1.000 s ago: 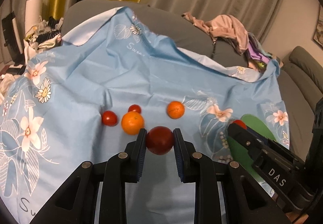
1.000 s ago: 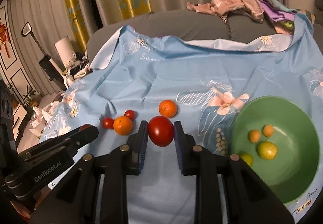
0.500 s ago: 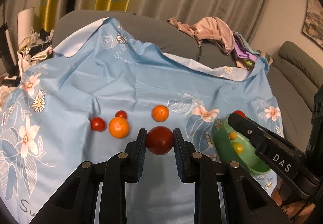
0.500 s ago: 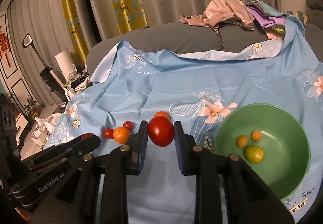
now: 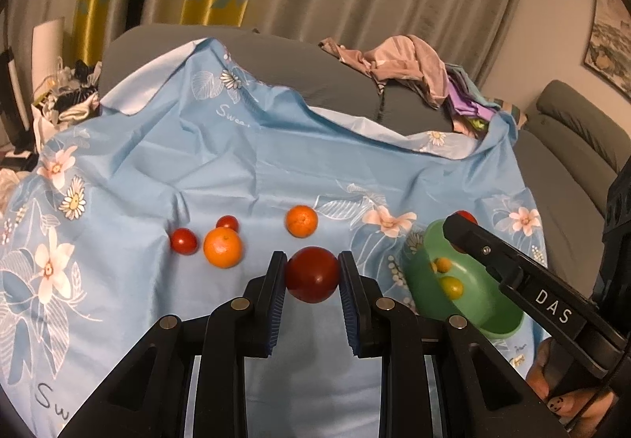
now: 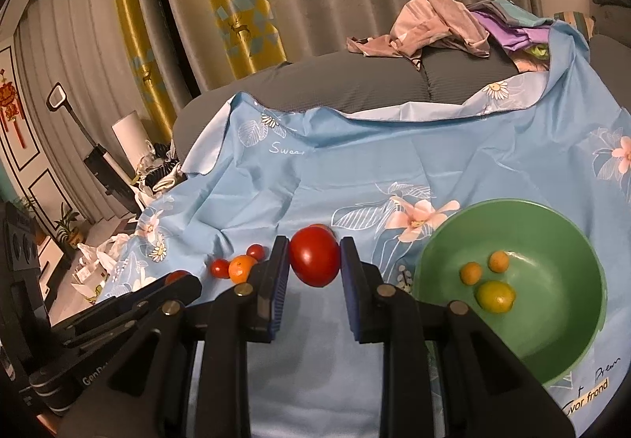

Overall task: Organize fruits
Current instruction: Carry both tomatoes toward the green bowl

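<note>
- The left gripper [image 5: 312,274] is clamped on a dark red round tomato [image 5: 312,274], its blue-padded fingers pressing the fruit from both sides, above the cloth.
- The right gripper [image 6: 314,255] pinches a bright red round tomato [image 6: 314,255] the same way, one pad on each flank.
- In the left wrist view, a large orange citrus fruit [image 5: 223,247] lies at about ten o'clock from the held tomato, with a small red cherry tomato [image 5: 183,241] just beside it at nine o'clock and a second cherry tomato [image 5: 227,222] touching or nearly touching it at twelve.
- A smaller orange mandarin [image 5: 301,220] sits near the left gripper at twelve o'clock, apart from that cluster.
- A green round plastic bowl [image 6: 560,335] stands at three to four o'clock from the right gripper; inside lie two small orange kumquat-like fruits [image 6: 471,273] and a yellow-green lemon-like fruit [image 6: 495,296].
- Everything rests on a light blue flower-printed cloth [image 5: 244,169] spread over a grey sofa [image 6: 355,87].
- A pile of pink and purple clothes [image 6: 441,23] lies on the sofa at one o'clock.
</note>
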Motion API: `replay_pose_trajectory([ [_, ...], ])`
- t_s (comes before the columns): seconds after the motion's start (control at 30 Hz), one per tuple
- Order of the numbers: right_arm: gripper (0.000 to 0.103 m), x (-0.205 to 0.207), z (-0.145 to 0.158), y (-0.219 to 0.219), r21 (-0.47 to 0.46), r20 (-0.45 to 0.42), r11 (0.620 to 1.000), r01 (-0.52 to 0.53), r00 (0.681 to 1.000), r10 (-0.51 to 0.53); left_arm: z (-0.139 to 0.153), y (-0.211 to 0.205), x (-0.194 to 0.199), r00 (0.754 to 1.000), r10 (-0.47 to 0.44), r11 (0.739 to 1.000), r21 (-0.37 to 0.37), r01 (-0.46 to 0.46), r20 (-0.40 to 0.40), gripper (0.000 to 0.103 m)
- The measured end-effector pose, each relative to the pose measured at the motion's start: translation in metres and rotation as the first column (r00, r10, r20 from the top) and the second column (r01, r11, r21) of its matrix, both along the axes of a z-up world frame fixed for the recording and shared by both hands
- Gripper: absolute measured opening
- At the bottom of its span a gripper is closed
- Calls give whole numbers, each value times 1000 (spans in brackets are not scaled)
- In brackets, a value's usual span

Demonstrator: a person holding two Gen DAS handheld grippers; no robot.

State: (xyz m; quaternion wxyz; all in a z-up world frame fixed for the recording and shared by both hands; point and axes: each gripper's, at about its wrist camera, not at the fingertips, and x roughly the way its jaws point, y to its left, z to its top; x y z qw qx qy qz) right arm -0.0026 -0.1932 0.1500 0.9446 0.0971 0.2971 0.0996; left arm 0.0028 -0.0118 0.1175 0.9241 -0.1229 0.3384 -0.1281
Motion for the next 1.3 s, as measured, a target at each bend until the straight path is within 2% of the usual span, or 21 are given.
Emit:
replay_pose_trajectory([
  [0.2, 27, -4, 4, -5, 18, 13, 1000, 4, 1000, -5, 6, -1, -8, 1000, -6, 1000, -14, 7, 19, 26],
  [0.87, 27, -14, 8, -13, -27, 29, 998, 56, 998, -55, 16, -24, -15, 996, -78, 997, -26, 79, 43, 26],
  [1.0, 27, -15, 8, -24, -21, 28, 996, 88, 996, -88, 16, -40, -7, 993, -116, 993, -30, 117, 32, 26],
  [1.17, 27, -18, 9, -46, -30, 33, 984, 176, 984, -175, 17, -65, 3, 986, -163, 986, -30, 163, 24, 26],
  [1.3, 27, -21, 7, -77, 9, 24, 969, 247, 969, -248, 15, -91, 11, 979, -202, 979, -11, 202, 21, 26],
])
